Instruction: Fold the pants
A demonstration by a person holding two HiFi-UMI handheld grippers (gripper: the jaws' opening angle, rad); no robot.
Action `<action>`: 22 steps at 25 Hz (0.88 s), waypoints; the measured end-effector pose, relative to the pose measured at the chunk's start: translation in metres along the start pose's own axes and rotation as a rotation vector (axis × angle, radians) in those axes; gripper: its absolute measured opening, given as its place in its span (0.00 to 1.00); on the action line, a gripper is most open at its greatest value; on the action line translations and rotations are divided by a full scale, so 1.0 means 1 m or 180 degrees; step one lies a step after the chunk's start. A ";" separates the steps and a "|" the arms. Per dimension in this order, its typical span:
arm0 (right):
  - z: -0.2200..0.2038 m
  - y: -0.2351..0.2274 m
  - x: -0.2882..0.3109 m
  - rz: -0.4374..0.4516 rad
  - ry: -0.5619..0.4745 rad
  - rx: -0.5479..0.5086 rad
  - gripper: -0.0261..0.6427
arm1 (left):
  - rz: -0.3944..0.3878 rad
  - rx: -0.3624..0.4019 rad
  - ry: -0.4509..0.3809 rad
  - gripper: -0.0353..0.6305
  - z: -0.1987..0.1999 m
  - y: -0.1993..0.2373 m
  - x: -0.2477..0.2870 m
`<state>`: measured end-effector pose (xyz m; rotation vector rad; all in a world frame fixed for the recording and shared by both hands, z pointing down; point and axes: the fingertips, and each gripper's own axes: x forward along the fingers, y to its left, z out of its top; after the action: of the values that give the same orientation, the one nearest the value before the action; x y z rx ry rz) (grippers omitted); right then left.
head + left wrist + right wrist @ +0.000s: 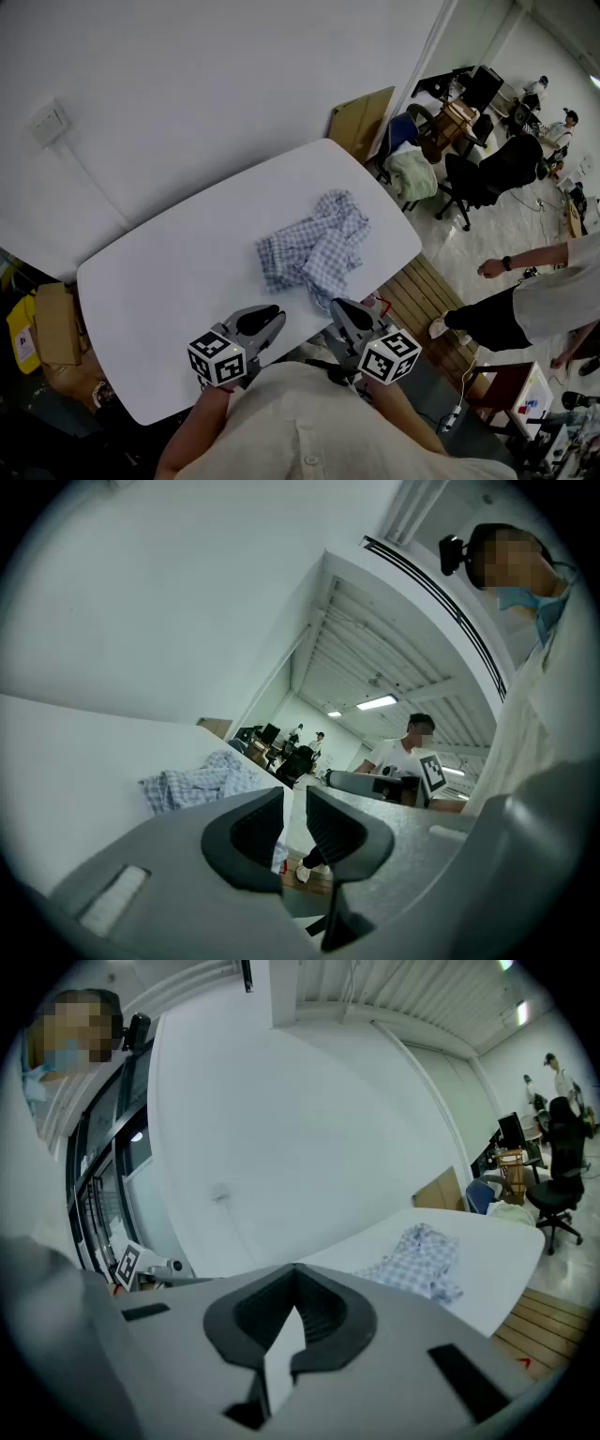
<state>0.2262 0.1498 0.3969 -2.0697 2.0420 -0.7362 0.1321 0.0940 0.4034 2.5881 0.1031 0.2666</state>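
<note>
The pants (314,248), a pale checked pair, lay crumpled in a loose heap on the white table (169,281), toward its right half and nearer the right edge than the left. Nothing touched them. In the left gripper view the pants (197,780) showed ahead and to the left of the jaws; in the right gripper view they (422,1255) sat ahead and to the right.

Both grippers hovered at the near edge of the table, well apart from the cloth. The left gripper (272,319) had its jaws (293,803) a narrow gap apart, with nothing between them. The right gripper (337,309) had its jaws closed tip to tip (295,1274), also empty. Each pointed slightly downward toward the table.

Beyond the table's far corner a cardboard sheet (361,120) leaned by the wall. A cardboard box (56,323) stood on the floor at the left, and a wooden pallet (412,295) lay beside the table's right edge. A person (553,295) stood at the right, near a black office chair (487,173).
</note>
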 end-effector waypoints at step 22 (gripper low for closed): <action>-0.001 0.002 0.014 0.0465 0.0261 0.0064 0.06 | 0.0123 -0.0008 0.0136 0.18 -0.008 0.012 0.008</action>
<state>0.2232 0.1365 0.4001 -1.8849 2.1913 -0.8248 0.1386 0.0890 0.4175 2.5846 0.0683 0.3360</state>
